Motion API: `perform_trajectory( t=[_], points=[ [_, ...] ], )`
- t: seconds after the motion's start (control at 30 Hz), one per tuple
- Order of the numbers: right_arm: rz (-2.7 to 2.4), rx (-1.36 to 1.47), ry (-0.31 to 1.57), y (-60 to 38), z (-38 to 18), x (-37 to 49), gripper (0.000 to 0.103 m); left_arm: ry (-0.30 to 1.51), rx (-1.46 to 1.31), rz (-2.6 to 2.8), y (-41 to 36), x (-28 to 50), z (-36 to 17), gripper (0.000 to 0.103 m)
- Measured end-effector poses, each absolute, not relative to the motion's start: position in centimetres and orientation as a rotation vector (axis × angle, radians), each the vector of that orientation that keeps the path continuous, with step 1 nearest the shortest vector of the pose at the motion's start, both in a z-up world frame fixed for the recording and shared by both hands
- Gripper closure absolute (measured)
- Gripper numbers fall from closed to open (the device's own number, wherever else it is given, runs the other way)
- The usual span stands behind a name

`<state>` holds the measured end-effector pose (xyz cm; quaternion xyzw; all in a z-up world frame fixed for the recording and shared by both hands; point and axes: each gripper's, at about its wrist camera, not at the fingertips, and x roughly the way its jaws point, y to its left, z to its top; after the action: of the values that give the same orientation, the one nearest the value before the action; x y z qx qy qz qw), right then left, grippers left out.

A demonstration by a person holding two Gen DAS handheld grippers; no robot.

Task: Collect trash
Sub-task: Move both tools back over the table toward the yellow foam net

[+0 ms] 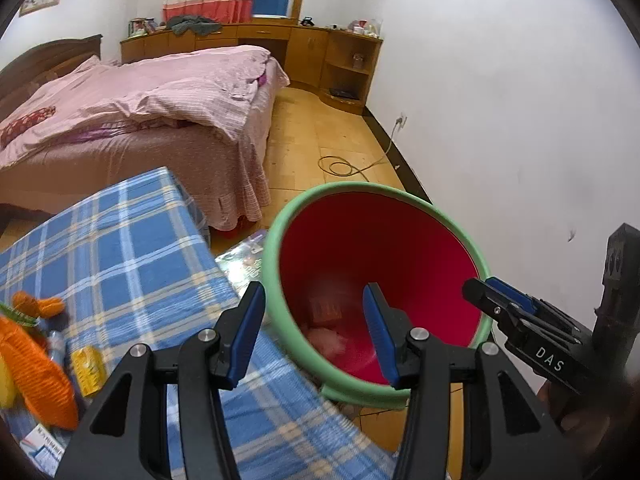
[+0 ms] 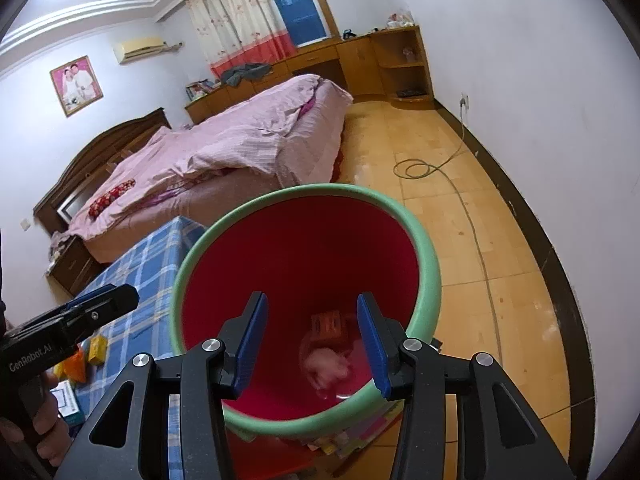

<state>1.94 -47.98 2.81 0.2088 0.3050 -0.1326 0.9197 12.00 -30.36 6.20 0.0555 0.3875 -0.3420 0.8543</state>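
Note:
A red bin with a green rim (image 1: 276,264) (image 2: 430,280) stands on the floor beside a table with a blue plaid cloth (image 1: 132,248) (image 2: 148,264). Inside it lie a crumpled pink tissue (image 2: 326,366) (image 1: 328,338) and a small orange carton (image 2: 328,326) (image 1: 326,308). My left gripper (image 1: 314,334) is open and empty over the bin's near rim. My right gripper (image 2: 312,344) is open and empty above the bin mouth; it also shows in the left wrist view (image 1: 486,292). On the table lie a yellow packet (image 1: 88,368) (image 2: 98,350) and an orange wrapper (image 1: 38,372).
A bed with a pink quilt (image 1: 152,100) (image 2: 240,140) stands beyond the table. A green cable (image 1: 344,166) (image 2: 424,168) coils on the tiled floor by the white wall. Wooden cabinets (image 1: 312,52) line the far wall. Shiny packaging (image 1: 244,260) lies on the floor next to the bin.

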Motion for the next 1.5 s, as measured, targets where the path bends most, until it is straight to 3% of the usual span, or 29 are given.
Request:
perform_trajectory(
  t=[1.2, 1.27, 1.37, 1.5],
  points=[
    [-0.071, 0.397, 0.72, -34.2, 3.4, 2.9, 0.049, 0.828, -0.044, -0.361, -7.3, 12.7, 6.2, 0.052],
    [-0.074, 0.398, 0.728, -33.9, 3.3, 3.1, 0.048, 0.822, -0.031, -0.346, -6.4, 13.3, 6.1, 0.052],
    [-0.081, 0.401, 0.73, -33.5, 3.0, 3.4, 0.037, 0.808, -0.015, -0.299, -4.6, 14.5, 5.8, 0.05],
    [-0.095, 0.395, 0.753, -32.9, 2.4, 3.7, 0.036, 0.838, -0.045, -0.289, -2.5, 16.3, 4.8, 0.048]
  ],
)
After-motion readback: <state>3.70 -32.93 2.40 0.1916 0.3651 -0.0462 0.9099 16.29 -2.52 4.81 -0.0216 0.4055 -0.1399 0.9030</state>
